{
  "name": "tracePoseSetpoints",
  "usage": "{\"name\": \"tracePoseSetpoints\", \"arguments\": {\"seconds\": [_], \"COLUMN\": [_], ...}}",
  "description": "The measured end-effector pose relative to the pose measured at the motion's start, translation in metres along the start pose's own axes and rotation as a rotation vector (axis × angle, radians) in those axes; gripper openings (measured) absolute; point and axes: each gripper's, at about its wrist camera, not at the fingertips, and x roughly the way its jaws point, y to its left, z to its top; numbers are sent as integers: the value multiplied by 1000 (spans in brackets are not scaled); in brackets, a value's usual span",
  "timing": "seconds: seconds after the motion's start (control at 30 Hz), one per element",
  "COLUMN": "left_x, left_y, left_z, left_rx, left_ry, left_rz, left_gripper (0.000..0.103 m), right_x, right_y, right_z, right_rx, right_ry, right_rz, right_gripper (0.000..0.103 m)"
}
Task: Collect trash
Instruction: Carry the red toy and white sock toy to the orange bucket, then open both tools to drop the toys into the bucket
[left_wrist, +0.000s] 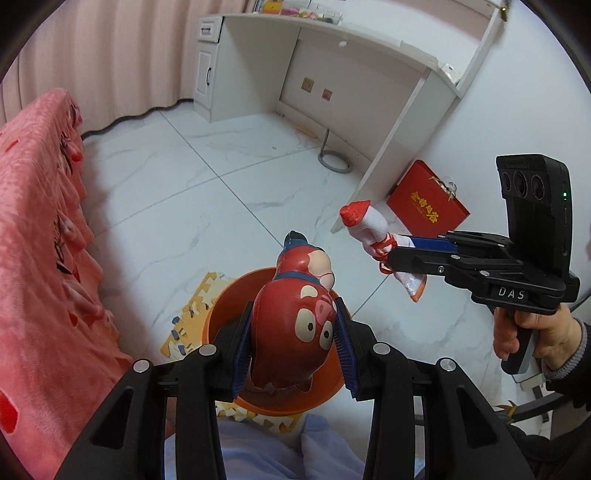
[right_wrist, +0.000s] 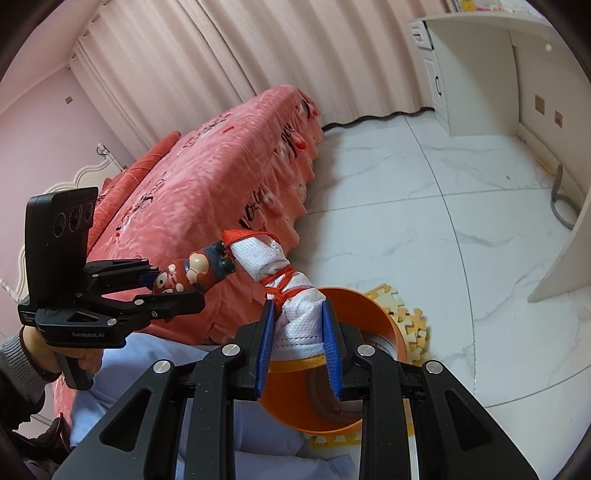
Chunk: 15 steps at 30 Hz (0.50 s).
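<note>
My left gripper (left_wrist: 291, 343) is shut on a broken red cartoon figurine (left_wrist: 295, 314), held above an orange bin (left_wrist: 325, 400) on the floor. The figurine also shows in the right wrist view (right_wrist: 192, 275), held in the left gripper (right_wrist: 168, 290). My right gripper (right_wrist: 297, 347) is shut on a white cloth bundle tied with red string (right_wrist: 295, 314), held over the orange bin (right_wrist: 376, 314). In the left wrist view the bundle (left_wrist: 373, 229) is held in the right gripper (left_wrist: 397, 254), to the right of the bin.
A bed with a pink blanket (right_wrist: 207, 177) stands to the left. A white desk (left_wrist: 332, 66) stands against the far wall, with a red box (left_wrist: 428, 199) leaning beside it. A yellow foam mat (right_wrist: 410, 328) lies under the bin. A grey hose (left_wrist: 332, 158) lies on the white tile floor.
</note>
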Motion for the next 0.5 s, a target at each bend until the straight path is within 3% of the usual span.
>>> {"name": "tracePoseSetpoints", "arguments": {"seconds": [0.17, 0.23, 0.37, 0.5], "left_x": [11, 13, 15, 16], "left_y": [2, 2, 4, 4], "left_z": [1, 2, 3, 2], "left_rx": [-7, -8, -22, -22], "left_ry": [22, 20, 19, 26], "left_rz": [-6, 5, 12, 13], "left_gripper": [44, 59, 62, 62], "right_x": [11, 15, 21, 20], "right_y": [-5, -9, -12, -12], "right_z": [1, 0, -2, -4], "right_rx": [32, 49, 62, 60], "right_ry": [3, 13, 31, 31], "right_rz": [-8, -7, -22, -20], "right_gripper": [31, 34, 49, 49]}}
